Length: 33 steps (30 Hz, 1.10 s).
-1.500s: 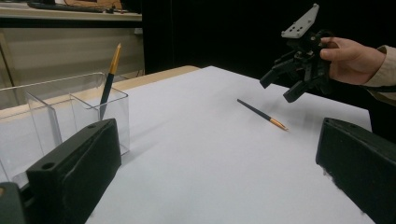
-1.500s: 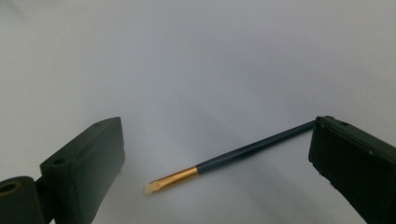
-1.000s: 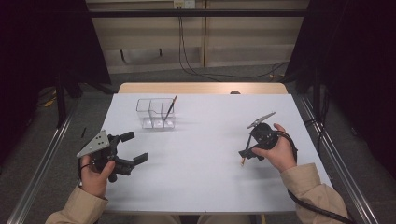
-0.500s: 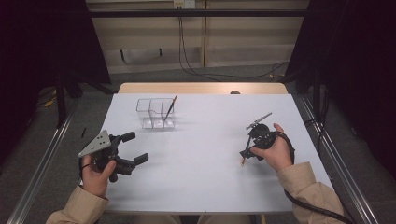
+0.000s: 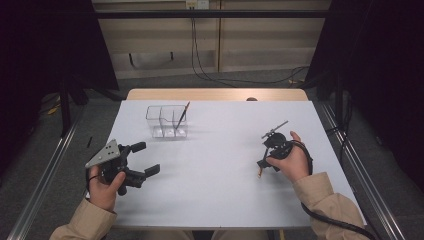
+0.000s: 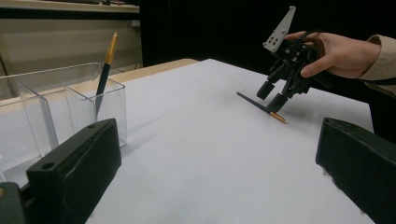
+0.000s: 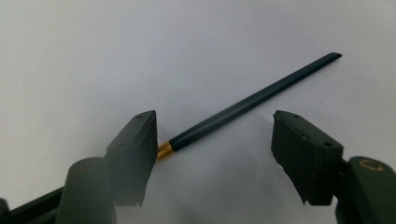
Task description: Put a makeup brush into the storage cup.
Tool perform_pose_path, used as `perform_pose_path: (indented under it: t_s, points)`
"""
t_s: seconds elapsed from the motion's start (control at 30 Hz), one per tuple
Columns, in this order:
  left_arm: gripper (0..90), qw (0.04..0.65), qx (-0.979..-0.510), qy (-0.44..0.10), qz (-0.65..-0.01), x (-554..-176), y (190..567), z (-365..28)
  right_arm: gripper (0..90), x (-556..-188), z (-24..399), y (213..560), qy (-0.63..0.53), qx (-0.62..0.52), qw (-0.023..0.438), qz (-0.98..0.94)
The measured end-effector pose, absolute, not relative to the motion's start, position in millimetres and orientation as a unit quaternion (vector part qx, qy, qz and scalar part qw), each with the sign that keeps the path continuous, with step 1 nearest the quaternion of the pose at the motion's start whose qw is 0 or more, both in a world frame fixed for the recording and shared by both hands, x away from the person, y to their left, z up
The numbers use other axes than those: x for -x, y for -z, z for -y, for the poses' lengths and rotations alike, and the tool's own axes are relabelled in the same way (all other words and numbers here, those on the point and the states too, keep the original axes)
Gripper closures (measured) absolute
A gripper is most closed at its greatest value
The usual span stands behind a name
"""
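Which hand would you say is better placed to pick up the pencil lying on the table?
Right: the right gripper already straddles the pencil, its jaws closing. The left gripper idles across the table.

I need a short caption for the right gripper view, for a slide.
Right gripper, jaws closing but not yet gripping, straddles a dark pencil lying on the white table.

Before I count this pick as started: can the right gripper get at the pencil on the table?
Probably yes. The right gripper straddles the pencil, its jaws have just been closing, and nothing lies between them and the pencil. The pads are not yet pressing on it.
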<state>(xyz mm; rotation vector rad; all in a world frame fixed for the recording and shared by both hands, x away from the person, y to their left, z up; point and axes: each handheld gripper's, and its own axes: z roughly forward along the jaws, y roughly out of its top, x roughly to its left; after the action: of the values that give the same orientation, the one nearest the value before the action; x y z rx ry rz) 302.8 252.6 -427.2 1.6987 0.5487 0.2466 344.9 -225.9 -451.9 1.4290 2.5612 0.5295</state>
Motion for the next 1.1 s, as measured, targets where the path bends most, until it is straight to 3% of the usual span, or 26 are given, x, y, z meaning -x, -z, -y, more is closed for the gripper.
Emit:
perform_pose_path:
  t_s: [0.33,0.53,0.63,1.1]
  points:
    - [0.2,0.621,-0.739,-0.105,-0.240,-304,429,-253,46.8,-345,218,456,-0.160,-0.475,0.083,-0.861]
    - [0.3,0.618,-0.742,-0.105,-0.236,-304,429,-252,66.5,-344,217,454,-0.158,-0.463,0.077,-0.869]
    - [0.3,0.618,-0.742,-0.104,-0.238,-304,429,-251,83.6,-344,215,453,-0.155,-0.460,0.071,-0.872]
    - [0.5,0.617,-0.744,-0.102,-0.237,-304,429,-251,83.4,-354,209,451,-0.124,-0.457,0.045,-0.880]
